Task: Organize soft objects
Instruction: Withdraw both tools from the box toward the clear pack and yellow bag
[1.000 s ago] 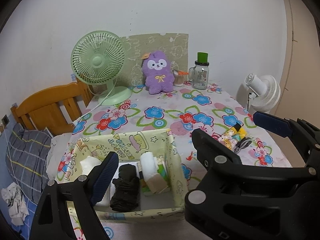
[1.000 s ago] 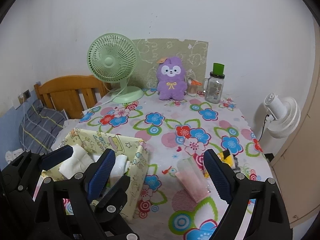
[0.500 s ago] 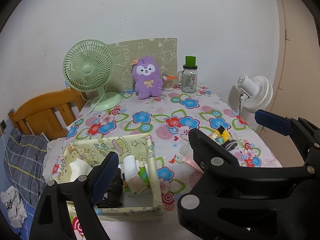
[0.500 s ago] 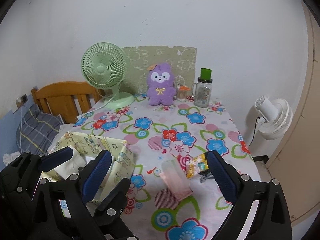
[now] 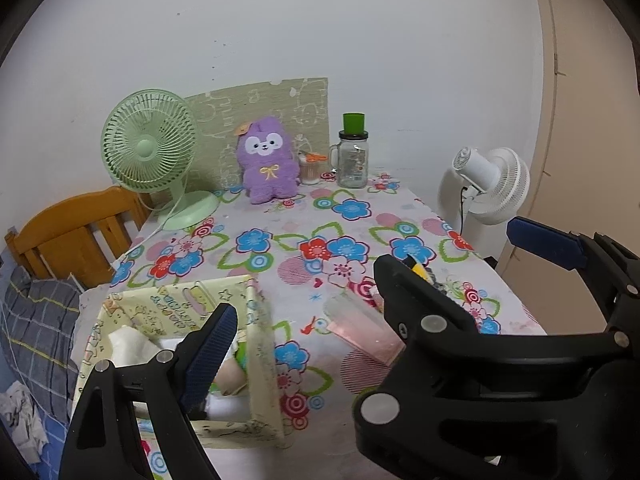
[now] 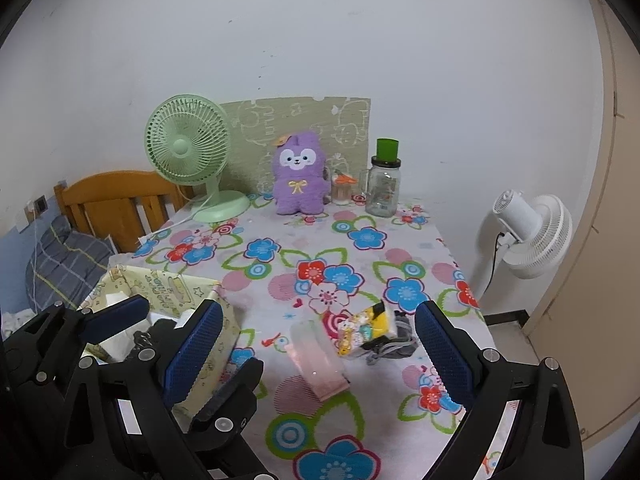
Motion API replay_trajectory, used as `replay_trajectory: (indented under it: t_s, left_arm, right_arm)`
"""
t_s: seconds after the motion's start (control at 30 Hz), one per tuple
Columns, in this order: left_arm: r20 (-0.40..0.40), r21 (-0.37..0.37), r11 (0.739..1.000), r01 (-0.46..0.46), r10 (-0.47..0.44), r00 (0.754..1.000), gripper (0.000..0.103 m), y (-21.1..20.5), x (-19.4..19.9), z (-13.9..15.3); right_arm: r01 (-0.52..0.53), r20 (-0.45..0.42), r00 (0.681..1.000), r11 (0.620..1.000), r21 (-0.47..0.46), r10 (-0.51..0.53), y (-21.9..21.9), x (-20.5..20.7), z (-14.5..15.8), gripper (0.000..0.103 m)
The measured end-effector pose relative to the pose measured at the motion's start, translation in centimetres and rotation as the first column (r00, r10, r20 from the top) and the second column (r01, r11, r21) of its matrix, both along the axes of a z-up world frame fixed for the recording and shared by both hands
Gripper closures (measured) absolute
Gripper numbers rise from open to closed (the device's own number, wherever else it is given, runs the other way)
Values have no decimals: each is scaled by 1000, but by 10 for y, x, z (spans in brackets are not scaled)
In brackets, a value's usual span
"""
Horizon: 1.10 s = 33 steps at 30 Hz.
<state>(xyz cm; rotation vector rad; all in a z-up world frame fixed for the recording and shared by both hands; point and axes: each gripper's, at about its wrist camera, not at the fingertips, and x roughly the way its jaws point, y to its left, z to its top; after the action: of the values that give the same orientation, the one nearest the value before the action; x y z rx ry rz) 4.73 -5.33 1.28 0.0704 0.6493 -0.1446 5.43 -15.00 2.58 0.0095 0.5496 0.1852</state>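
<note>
Holding both grippers empty, you kept the left gripper (image 5: 372,284) spread wide over the storage box (image 5: 260,344), already stocked with rolled soft items. Your right gripper (image 6: 316,344), fingers just opened further, framed the pink pouch (image 6: 316,360) and yellow packet (image 6: 366,330) lying loose on the desk (image 6: 320,240), probably next.

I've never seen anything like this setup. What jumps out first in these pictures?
A loud flowered tablecloth covers the table, with a purple plush toy sitting upright at the far edge beside a green desk fan. Nearer, a yellow patterned box holds rolled cloths, and a pink pouch lies flat beside it.
</note>
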Motion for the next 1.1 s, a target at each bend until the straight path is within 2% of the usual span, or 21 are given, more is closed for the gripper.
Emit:
replay_trajectory:
  t_s: [0.7, 1.1]
  left_arm:
    - [-49, -14, 1000, 23, -23, 999, 13, -53, 28, -32]
    - [-95, -12, 1000, 21, -22, 995, 13, -70, 50, -53]
  right_arm:
    - [22, -31, 999, 1000, -14, -23, -51, 26, -35, 5]
    - [31, -82, 996, 999, -16, -32, -67, 51, -60, 5]
